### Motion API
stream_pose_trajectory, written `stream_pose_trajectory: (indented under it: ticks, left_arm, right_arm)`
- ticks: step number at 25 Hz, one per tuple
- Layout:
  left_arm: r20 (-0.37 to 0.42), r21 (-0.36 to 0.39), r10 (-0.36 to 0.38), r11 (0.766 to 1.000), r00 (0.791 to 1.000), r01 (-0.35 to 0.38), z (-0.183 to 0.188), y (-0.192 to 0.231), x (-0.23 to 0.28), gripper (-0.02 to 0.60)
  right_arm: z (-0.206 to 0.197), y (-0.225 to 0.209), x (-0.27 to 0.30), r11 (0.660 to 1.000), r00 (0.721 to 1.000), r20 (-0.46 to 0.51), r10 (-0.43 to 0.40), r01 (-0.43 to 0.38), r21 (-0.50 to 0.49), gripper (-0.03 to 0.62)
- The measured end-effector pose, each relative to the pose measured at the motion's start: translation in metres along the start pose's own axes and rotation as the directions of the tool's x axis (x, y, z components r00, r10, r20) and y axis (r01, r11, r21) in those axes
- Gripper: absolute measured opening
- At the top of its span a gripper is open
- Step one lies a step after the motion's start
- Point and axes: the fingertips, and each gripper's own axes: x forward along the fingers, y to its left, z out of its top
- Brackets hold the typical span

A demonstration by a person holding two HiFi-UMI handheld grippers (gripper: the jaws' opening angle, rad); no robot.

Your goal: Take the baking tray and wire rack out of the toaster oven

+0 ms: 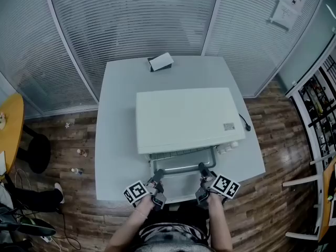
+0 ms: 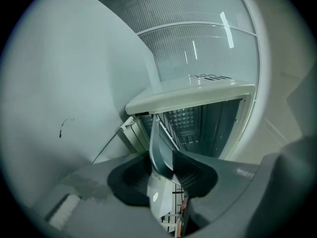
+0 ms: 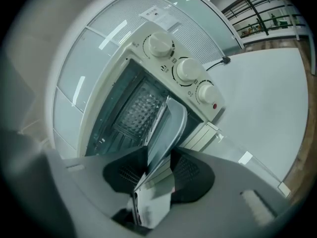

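The left gripper (image 1: 157, 175) is reaching forward and slightly down from a bare forearm at the bottom edge, its marker cube facing up. Its jaws are standing partly closed, clamping the tray (image 1: 181, 164) by the left end of its front lip; in the left gripper view the thin metal edge is running straight between the pads. The right gripper (image 1: 202, 169) is mirroring it, tilting a little more steeply and pinching the right end of the same lip, with its jaws also narrowed onto the sheet.

The oven (image 1: 184, 117) is sitting in the middle of the bench (image 1: 116, 140), its door (image 1: 181, 189) lying open and flat toward the person. The tray is sticking partway out of the mouth, level, above the door. The rack (image 2: 166, 131) is showing as thin wires beside the tray inside the cavity; whether it is touching the tray I cannot tell. Three knobs (image 3: 185, 69) are lining the oven's right panel.

A wide strip of bare bench is lying to the left of the oven. The door's front edge is reaching close to the bench's near edge, just beside the person's body. A small box (image 1: 160, 62) is resting at the far edge, well apart from the oven. On the right only a narrower strip of bench is showing, with a cord (image 1: 244, 123) trailing toward its edge
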Motion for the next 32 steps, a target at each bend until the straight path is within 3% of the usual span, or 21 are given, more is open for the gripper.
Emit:
stream_pose_trajectory:
  ticks: [22,32]
  left_arm:
    - [0.118,-0.056,0.03,0.998,0.993,-0.024,-0.055,-0.003,-0.06,0.13]
    - [0.136,-0.038,0.022,0.999,0.99,-0.017,-0.082,-0.008,-0.085,0.13]
  right_arm:
    - [-0.034,-0.014,-0.061,0.995,0.996,-0.055,0.064,-0.06,0.08,0.144]
    - [-0.047,-0.02,-0.094,0.992,0.994,-0.061,0.096,-0.09,0.093,0.143]
